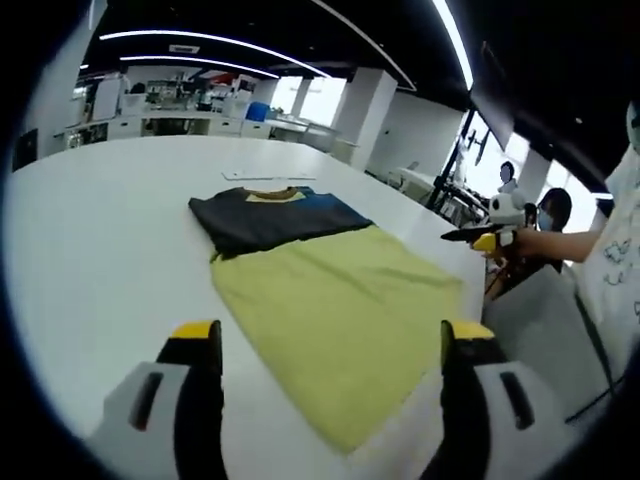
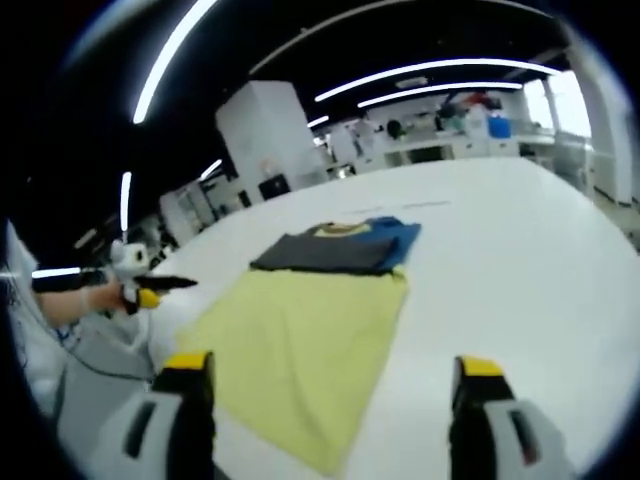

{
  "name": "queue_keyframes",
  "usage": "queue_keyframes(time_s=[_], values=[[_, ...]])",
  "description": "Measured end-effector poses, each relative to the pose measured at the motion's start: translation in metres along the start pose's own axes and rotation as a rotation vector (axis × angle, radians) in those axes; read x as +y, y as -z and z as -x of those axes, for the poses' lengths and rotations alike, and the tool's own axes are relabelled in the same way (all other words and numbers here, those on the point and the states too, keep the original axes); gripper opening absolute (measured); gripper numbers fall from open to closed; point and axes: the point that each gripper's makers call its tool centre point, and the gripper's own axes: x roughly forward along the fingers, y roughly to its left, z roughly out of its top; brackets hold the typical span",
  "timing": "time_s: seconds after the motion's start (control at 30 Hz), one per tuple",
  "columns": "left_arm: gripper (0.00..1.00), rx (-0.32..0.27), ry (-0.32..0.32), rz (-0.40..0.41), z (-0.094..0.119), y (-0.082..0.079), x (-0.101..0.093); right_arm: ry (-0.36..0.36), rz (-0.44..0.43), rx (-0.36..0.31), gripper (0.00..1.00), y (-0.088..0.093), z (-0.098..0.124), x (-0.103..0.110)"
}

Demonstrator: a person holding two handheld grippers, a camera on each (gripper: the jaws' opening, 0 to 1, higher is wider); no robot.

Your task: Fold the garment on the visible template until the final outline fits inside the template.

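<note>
Yellow-and-dark garment (image 1: 320, 290) lies flat on white table (image 1: 100, 230).

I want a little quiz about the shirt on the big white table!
1. True or false: the left gripper is pinching the garment.
2. Which part of the garment lies nearest both grippers? A) the yellow part B) the dark part C) the blue part
3. Fill in: the garment rests on a ___ table.

Key: 1 false, its fingers stand apart above it. 2 A. 3 white.
</note>
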Motion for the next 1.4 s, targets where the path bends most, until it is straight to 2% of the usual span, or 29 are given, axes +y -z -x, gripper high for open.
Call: queue_keyframes(time_s=[0.13,0.23,0.4,0.57,0.77,1.0,1.23,1.4], values=[[0.83,0.011,0.013,0.019,0.003,0.012,-0.007,0.006,0.031,0.048,0.95,0.015,0.002,0.001],[0.81,0.033,0.023,0.027,0.004,0.021,-0.014,0.006,0.028,0.055,0.94,0.019,0.004,0.000],[0.72,0.067,0.024,0.044,0.004,0.028,-0.029,0.029,0.024,0.071,0.86,0.025,0.013,-0.004],[0.56,0.129,-0.002,0.059,0.010,0.042,-0.029,0.046,0.010,0.101,0.75,0.037,0.018,-0.010],[0.45,0.163,-0.034,0.116,0.014,0.055,-0.027,0.050,-0.015,0.125,0.64,0.050,0.023,-0.010],[0.39,0.202,-0.062,0.147,0.021,0.075,-0.021,0.036,-0.057,0.175,0.49,0.068,0.024,-0.007],[0.32,0.192,-0.073,0.195,0.026,0.080,-0.015,0.010,-0.112,0.206,0.25,0.077,0.019,0.000],[0.25,0.192,-0.073,0.213,0.026,0.083,-0.014,-0.008,-0.142,0.214,0.14,0.079,0.016,0.003]])
